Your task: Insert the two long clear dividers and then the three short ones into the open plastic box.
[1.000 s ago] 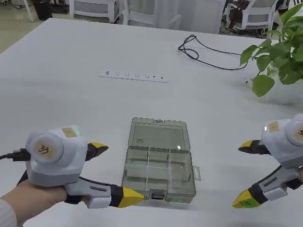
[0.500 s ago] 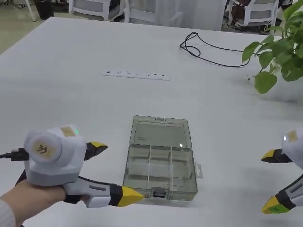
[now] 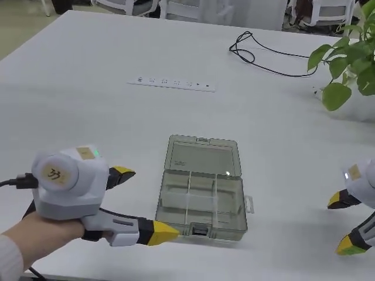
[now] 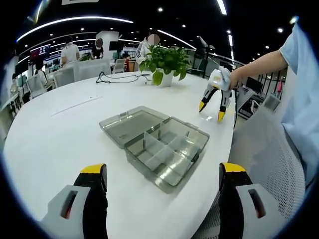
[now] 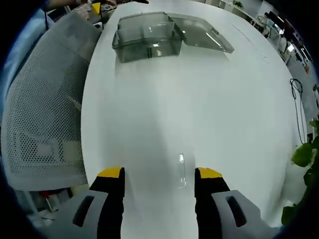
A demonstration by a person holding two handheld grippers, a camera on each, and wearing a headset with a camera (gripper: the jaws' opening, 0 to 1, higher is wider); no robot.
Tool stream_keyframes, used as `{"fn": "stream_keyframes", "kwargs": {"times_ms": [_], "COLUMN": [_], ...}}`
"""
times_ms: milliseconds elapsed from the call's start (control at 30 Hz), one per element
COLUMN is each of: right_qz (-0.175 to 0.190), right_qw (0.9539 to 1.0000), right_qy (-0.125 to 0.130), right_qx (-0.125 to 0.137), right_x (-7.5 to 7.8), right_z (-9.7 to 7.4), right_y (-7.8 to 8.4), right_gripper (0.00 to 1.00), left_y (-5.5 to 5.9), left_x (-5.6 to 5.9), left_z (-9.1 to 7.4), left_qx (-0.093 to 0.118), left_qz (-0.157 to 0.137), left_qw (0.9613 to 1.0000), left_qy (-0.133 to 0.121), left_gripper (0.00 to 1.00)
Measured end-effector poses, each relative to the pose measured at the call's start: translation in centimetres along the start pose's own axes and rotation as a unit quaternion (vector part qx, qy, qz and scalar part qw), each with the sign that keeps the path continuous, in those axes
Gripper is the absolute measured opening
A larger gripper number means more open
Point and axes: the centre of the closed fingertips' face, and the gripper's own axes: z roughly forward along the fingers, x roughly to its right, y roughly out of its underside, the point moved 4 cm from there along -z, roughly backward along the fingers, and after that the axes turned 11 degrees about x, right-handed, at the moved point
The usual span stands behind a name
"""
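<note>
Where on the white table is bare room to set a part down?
Free: the band between the long white power strip and the open smoky plastic box, and from box to green leafy plant. Crowded: the near edge, by left tongs and right tongs.

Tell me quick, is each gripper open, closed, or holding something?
Left gripper: open, holding nothing.
Right gripper: open, holding nothing; a clear strip lies loose between its jaws.

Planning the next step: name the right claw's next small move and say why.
Probably lower the right claw and close it on the clear divider, which lies flat on the table between its open jaws, apart from the open box; it likely belongs in there.
</note>
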Motion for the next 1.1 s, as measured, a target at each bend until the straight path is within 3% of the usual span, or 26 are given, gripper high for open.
{"fn": "stream_keyframes", "kwargs": {"times_ms": [267,567,700,1100], "right_qz": [-0.012,-0.016,-0.02,0.013], "right_qw": [0.9998,0.9998,0.9997,0.9994], "right_qy": [0.006,0.006,0.008,0.024], "right_qx": [-0.011,-0.012,-0.012,-0.023], "right_x": [0.8,0.9,0.7,0.5], "right_z": [0.2,0.4,0.3,0.0], "right_y": [0.3,0.6,0.2,0.0], "right_gripper": [0.49,0.46,0.33,0.32], "left_y": [0.0,0.2,0.2,0.3], "left_x": [-0.4,0.0,-0.1,-0.2], "left_z": [-0.5,-0.2,-0.2,-0.2], "left_qx": [-0.001,-0.002,-0.004,0.001], "left_qz": [0.0,-0.003,-0.002,-0.004], "left_qw": [1.0,1.0,1.0,1.0], "left_qy": [-0.006,-0.003,0.0,0.001], "left_gripper": [0.95,0.94,0.94,0.94]}}
